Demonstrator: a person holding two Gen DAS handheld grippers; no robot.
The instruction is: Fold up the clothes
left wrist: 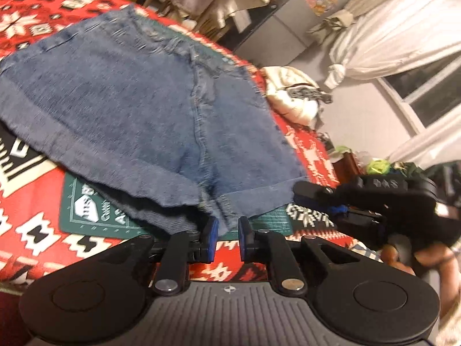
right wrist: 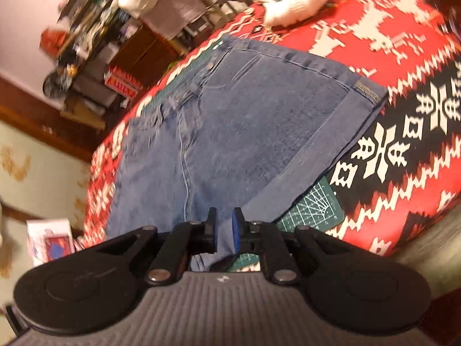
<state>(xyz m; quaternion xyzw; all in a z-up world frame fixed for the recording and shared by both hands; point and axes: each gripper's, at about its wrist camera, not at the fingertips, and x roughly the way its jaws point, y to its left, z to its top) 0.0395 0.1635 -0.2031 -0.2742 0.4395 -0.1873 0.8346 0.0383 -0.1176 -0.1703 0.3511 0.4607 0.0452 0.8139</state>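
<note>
— What's there, counted?
— One pair of denim shorts (left wrist: pixel 138 109), one green cutting mat (left wrist: pixel 86 210) under them, one white garment (left wrist: pixel 291 95) further back.
— The surface?
— A red patterned blanket (left wrist: pixel 31 216); cluttered room, white curtains (left wrist: pixel 403 28).
— The grippers?
— Left gripper (left wrist: pixel 226 235): fingers slightly apart at the shorts' hem edge, grip unclear. Right gripper (right wrist: pixel 223 229): fingers narrowly apart with denim between them; whether they pinch it, I can't tell.

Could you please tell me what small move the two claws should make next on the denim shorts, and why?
Probably close both claws first. The left claw and the right claw each straddle the near hem of the denim shorts, pads still apart, so neither appears to grip yet; the shorts lie spread on the green cutting mat.
</note>
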